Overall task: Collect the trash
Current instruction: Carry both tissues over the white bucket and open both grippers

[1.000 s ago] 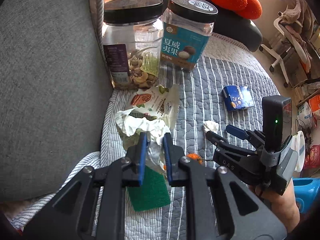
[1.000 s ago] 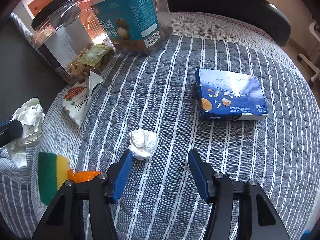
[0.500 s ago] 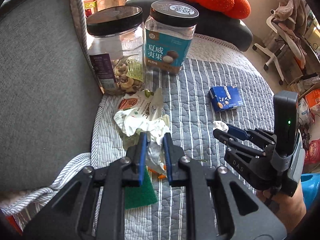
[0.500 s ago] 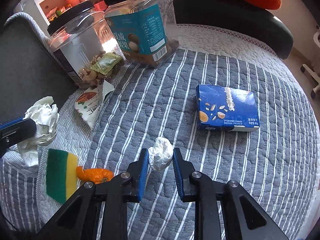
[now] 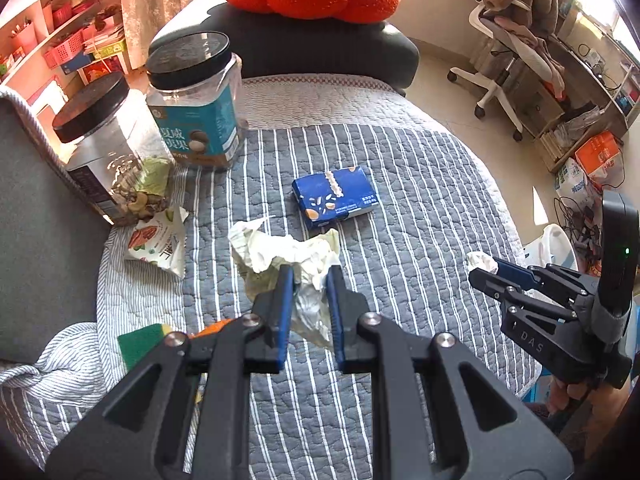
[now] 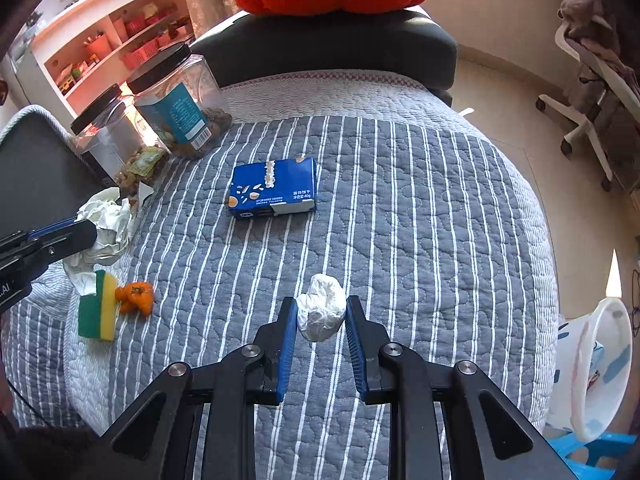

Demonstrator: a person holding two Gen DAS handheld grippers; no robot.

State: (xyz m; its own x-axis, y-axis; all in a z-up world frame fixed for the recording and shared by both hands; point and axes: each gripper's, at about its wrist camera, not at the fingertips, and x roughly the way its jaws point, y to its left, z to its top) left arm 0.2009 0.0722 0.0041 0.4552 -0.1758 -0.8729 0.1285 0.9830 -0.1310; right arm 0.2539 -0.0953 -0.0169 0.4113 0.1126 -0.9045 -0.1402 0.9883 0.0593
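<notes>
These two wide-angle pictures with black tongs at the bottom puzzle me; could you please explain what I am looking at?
There is no robot here: a person holds one two-finger gripper in each hand, and a fisheye camera on each looks along its fingers. The left wrist view shows the left gripper shut on a large crumpled white paper wrapper. The right wrist view shows the right gripper shut on a small white tissue ball. Each gripper also appears at the edge of the other's picture. Below them is a grey quilted cover with white stripes. On it lie a blue biscuit box, a green and yellow sponge, an orange peel scrap, a torn snack packet and two black-lidded clear plastic jars. A white bin stands at the right.
</notes>
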